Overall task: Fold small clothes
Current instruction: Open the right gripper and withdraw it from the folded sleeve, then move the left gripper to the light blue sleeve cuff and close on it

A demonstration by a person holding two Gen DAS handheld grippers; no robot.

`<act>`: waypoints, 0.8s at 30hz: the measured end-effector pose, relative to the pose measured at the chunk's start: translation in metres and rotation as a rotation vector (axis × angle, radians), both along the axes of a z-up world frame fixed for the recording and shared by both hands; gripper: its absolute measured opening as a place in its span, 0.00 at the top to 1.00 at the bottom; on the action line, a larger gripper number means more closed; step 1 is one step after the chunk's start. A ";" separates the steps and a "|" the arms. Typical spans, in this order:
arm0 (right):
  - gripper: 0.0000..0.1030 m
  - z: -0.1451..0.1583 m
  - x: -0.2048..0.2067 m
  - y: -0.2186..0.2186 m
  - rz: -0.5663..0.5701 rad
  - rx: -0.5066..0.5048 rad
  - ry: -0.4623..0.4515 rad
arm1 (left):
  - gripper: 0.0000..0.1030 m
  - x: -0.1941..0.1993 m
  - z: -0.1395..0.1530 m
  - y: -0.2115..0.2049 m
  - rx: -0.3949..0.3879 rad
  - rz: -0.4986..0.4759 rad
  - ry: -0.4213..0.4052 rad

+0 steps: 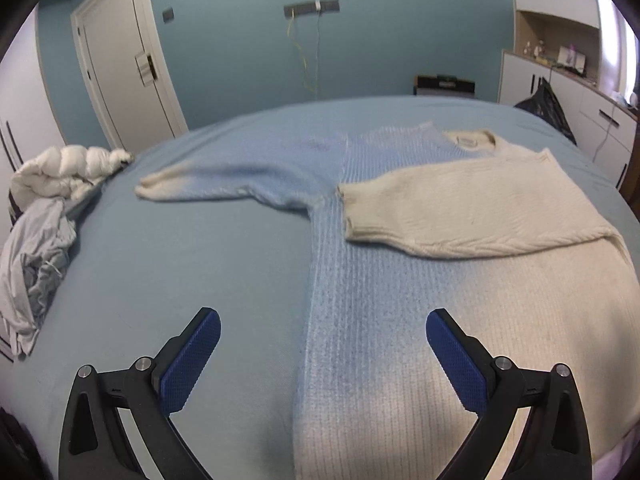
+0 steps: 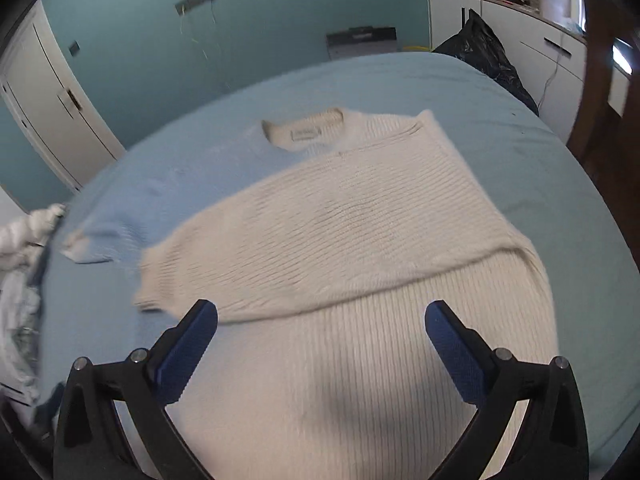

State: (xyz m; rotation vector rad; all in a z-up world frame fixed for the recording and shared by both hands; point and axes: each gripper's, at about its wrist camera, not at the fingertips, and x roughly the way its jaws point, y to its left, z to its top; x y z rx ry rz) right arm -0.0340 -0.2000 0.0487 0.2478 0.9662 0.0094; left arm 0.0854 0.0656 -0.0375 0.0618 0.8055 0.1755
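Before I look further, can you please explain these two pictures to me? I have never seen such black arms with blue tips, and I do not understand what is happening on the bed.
There is no robot here: a person holds one two-finger gripper in each hand. A fisheye camera sits on each gripper and looks forward along its fingers, so one picture comes from the left gripper and the other from the right gripper. The blue parts are the finger pads.

On the bed lies a knitted sweater, cream fading into blue. Its cream sleeve is already folded across the body; its blue sleeve lies stretched out to the side. A heap of other clothes sits at the bed's left edge.

Both grippers are open and hold nothing.
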 end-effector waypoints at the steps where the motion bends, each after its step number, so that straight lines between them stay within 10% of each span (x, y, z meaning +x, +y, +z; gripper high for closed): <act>1: 0.01 0.010 -0.012 -0.001 -0.013 0.006 -0.033 | 0.00 -0.004 0.001 -0.001 0.010 -0.003 -0.013; 6: 0.01 0.071 -0.095 0.008 -0.043 -0.018 -0.161 | 0.00 -0.024 0.010 -0.014 0.080 -0.033 -0.078; 15: 0.01 0.115 -0.153 0.008 0.060 0.301 -0.114 | 0.00 -0.053 0.024 -0.024 0.124 -0.088 -0.121; 24: 0.01 0.097 -0.139 -0.002 0.006 0.012 -0.138 | 0.00 -0.052 0.021 -0.018 0.087 -0.083 -0.093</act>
